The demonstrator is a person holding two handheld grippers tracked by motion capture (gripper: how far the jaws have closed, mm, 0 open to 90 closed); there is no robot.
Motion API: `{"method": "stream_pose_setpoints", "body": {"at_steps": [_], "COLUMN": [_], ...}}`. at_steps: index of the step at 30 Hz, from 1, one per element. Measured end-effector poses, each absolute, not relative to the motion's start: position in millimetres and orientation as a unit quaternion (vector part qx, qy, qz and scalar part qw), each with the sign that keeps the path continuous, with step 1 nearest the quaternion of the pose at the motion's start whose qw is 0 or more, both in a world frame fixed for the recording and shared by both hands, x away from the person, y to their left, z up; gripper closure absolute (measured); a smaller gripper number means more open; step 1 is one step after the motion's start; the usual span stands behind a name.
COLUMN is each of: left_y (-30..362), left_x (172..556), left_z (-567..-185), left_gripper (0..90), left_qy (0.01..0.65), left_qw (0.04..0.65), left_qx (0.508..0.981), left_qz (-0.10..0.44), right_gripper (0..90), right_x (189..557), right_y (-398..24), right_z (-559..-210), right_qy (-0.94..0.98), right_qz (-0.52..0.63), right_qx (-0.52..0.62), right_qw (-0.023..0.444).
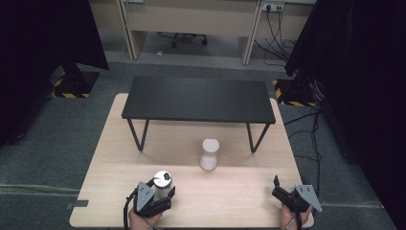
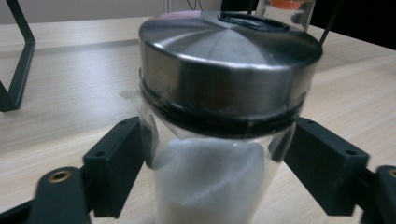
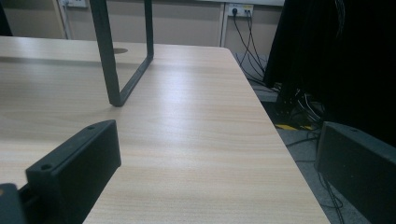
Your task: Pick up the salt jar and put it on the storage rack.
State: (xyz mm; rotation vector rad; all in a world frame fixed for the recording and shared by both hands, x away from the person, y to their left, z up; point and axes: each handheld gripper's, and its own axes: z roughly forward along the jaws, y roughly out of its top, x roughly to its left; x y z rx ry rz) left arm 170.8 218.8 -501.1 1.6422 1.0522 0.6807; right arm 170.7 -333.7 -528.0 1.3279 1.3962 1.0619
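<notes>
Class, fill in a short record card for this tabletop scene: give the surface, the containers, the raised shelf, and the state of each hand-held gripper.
Surface: light wooden table
Near container: clear jar with metal lid, white contents, upright near the front left edge
Far container: white-topped jar, upright at mid-table, apart from both grippers
Shelf: black raised shelf on thin legs, at the table's far side
Left hand-held gripper: jaws pressed on the near jar's sides, below the lid
Right hand-held gripper: jaws open, nothing between them, by the front right corner

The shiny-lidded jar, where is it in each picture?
High view: the shiny-lidded jar stands bottom left, in the left gripper.
Left gripper view: centre, between the jaws.
Right gripper view: not in it.
Shared landmark: black shelf leg.
</notes>
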Motion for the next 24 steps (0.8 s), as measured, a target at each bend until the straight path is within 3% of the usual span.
{"method": "stream_pose_setpoints", "body": {"at_steps": [13, 24], "left_y": [212.1, 217.3], "left_x": [168.2, 169.4], "left_z": [-503.7, -497.5], "left_gripper": [30.2, 30.4], "left_qy": [0.432, 0.449], "left_qw": [0.506, 0.507], "left_qx": [0.681, 0.676], "left_qz": [0.306, 0.291], "right_gripper": [0.3, 0.3], "right_x": [170.7, 170.8], "right_y": [-333.4, -333.3], "right_z": [-528.0, -527.9], "right_qy": [0.566, 0.566], "right_qz": [0.43, 0.429], "right_qx": [0.538, 0.538], "right_qw": [0.454, 0.454]}}
